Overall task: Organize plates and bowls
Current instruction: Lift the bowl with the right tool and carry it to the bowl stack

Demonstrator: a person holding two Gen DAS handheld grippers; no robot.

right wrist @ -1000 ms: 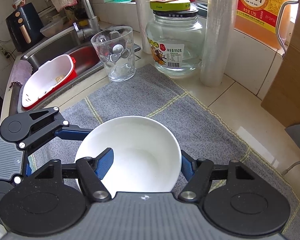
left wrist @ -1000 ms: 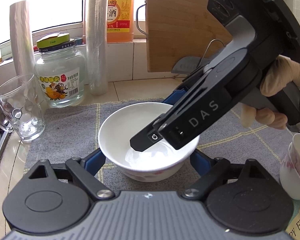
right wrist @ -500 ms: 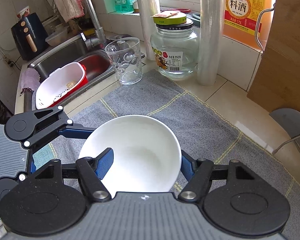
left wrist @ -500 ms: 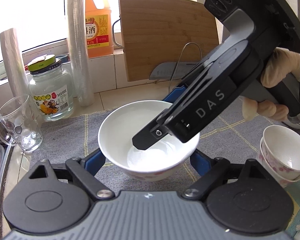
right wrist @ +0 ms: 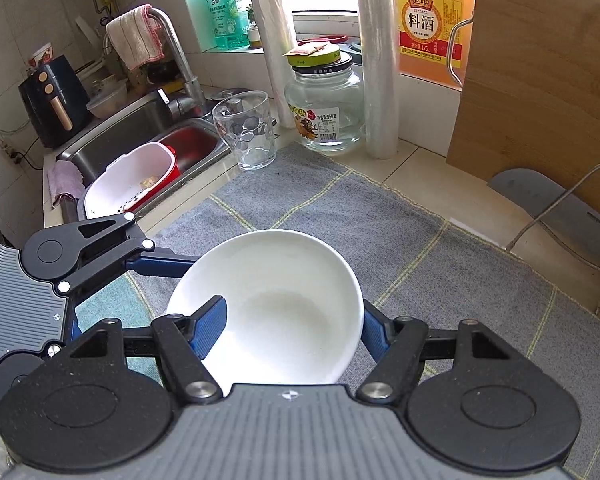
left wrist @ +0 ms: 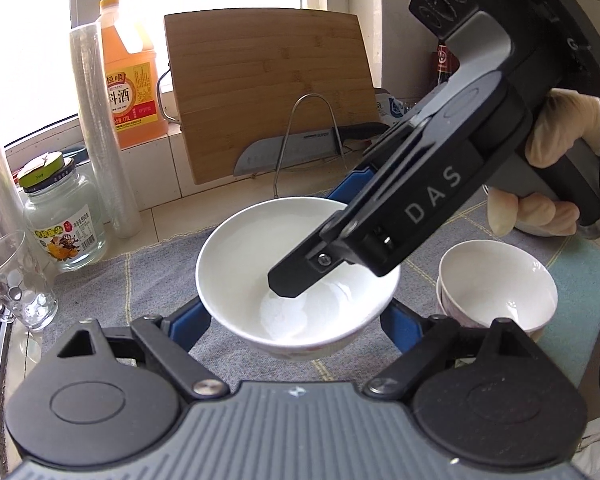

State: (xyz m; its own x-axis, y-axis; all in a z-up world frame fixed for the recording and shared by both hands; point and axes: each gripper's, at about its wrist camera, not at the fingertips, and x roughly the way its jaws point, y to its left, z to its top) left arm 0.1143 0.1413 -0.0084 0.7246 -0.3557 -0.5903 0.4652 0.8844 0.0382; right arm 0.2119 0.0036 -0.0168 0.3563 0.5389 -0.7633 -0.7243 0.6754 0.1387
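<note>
white bowl [left wrist: 256,264] sits between both tools above a grey cloth [right wrist: 340,216] on the counter. right gripper [right wrist: 292,328] is clamped on the bowl's wall, one blue finger [right wrist: 208,326] inside the bowl, the other against the outside. left gripper [left wrist: 296,320] has its blue fingers at either side of the bowl's outer wall; whether they press on it cannot be told. just right of the bowl, a stack of small patterned bowls [left wrist: 496,284] stands on the cloth. a gloved hand [left wrist: 556,136] holds the right tool's handle. behind: glass mug [right wrist: 246,136], glass jar [right wrist: 326,108], orange bottle [left wrist: 130,76], wooden board [left wrist: 268,88], sink [right wrist: 140,136] at left.
</note>
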